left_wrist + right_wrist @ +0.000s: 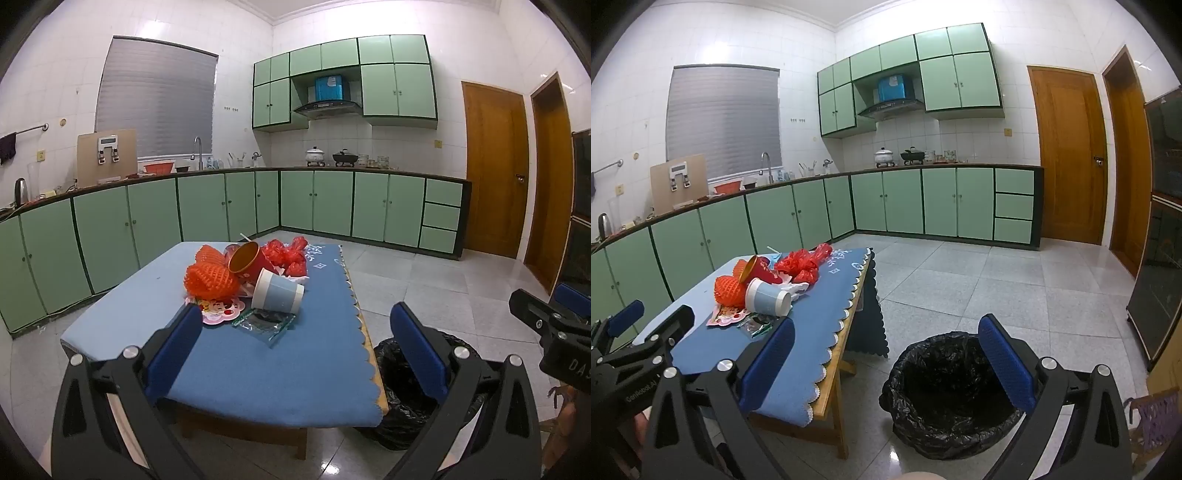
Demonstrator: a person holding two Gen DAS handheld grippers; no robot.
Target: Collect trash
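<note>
A pile of trash lies on the blue-clothed table (258, 362): a tipped blue-and-white paper cup (277, 292), a red cup with a gold inside (248, 260), orange foam netting (208, 278), red plastic bags (288, 254), a pink printed card (221, 309) and a clear green wrapper (264, 322). My left gripper (299, 321) is open and empty, short of the pile. My right gripper (886, 334) is open and empty, held above the black-lined trash bin (945, 395) beside the table (798, 384). The cup (768, 297) and netting (729, 290) also show there.
The bin (406, 406) stands on the tiled floor at the table's right front corner. Green cabinets (147, 221) run along the left and far walls. Wooden doors (495, 166) are at the right. A dark cabinet (1160, 258) stands at far right.
</note>
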